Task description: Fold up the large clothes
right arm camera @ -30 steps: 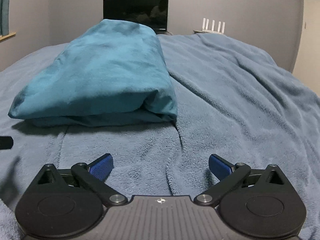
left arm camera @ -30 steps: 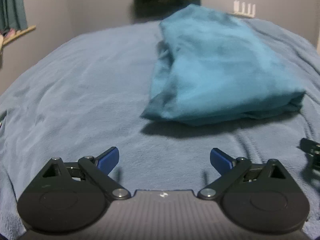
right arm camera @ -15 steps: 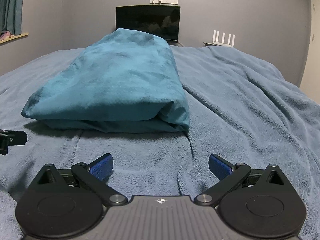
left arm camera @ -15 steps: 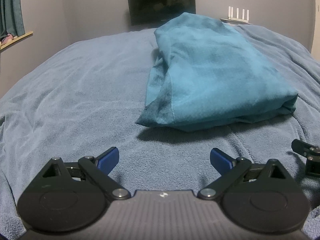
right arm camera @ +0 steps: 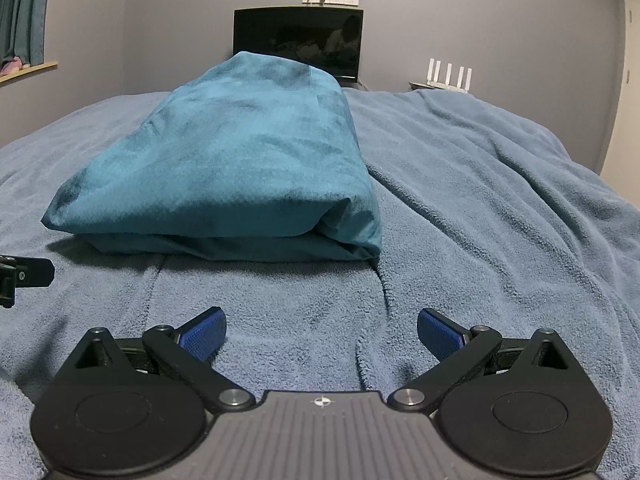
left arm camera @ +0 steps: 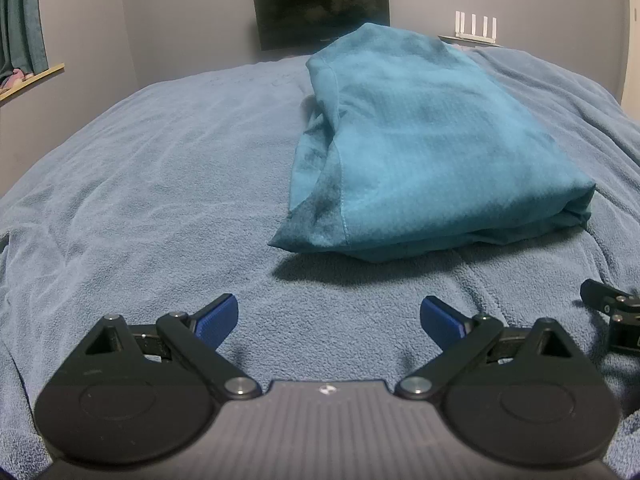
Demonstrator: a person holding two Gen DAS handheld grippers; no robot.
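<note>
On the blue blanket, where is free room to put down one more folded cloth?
Two bare patches of the blanket: left of the folded teal garment, out to the bed's edge, and right of it, toward the router. The near strip is crowded: the open left gripper and right gripper hang there.

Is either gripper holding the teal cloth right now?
No. The left gripper and right gripper are both open and empty over the blanket, short of the folded cloth.

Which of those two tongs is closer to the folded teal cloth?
Roughly equal. The left tongs sit open before the teal cloth, off its left corner; the right tongs sit open facing its right half.
</note>
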